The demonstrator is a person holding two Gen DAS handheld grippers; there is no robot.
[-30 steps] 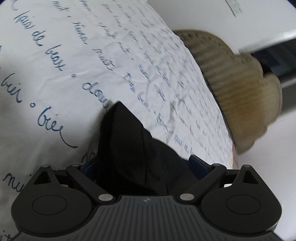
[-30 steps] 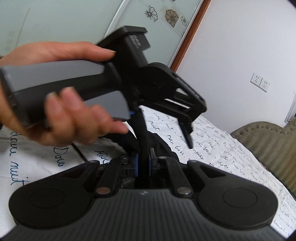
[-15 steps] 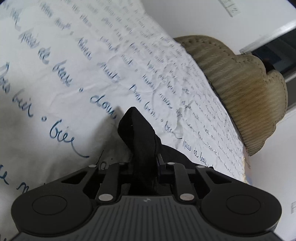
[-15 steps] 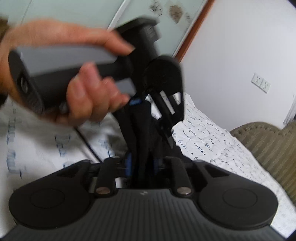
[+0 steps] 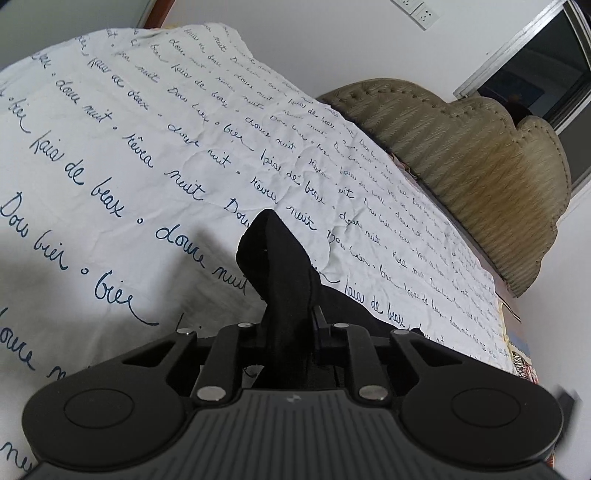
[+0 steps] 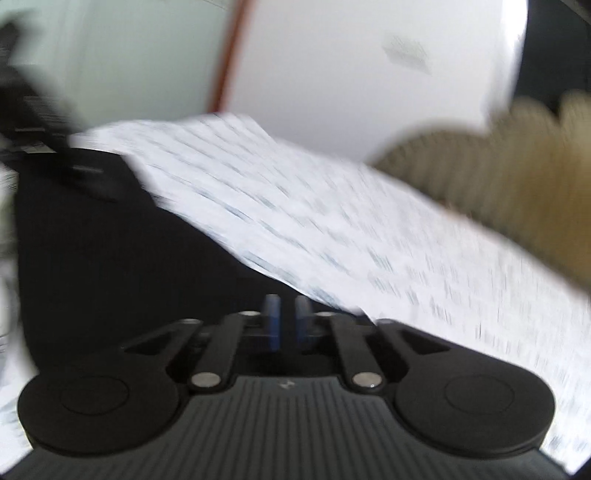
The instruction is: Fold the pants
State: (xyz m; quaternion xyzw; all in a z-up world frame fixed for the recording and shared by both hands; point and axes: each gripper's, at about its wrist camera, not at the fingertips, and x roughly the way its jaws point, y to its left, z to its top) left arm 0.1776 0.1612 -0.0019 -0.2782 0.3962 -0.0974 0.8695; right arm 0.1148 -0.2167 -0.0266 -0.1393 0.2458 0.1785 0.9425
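The black pants [image 5: 275,266] are pinched in my left gripper [image 5: 288,325], which is shut on a bunched fold that sticks up past its fingers above the bed. In the blurred right wrist view the pants [image 6: 103,236] spread as a dark sheet at the left, running down between the blue pads [image 6: 271,321] of my right gripper [image 6: 287,321], which is shut on the cloth. The other gripper shows as a dark blur at the upper left of that view [image 6: 40,110].
The bed sheet [image 5: 147,147] is white with blue handwriting print. A beige tufted headboard [image 5: 480,177] stands at the right. A white wall with a socket [image 5: 417,11] and a dark window [image 5: 535,74] lie behind.
My left gripper closed on the pants fold and lifted it. My right gripper swung away from the left hand, pulling the cloth taut; the hand has left its view.
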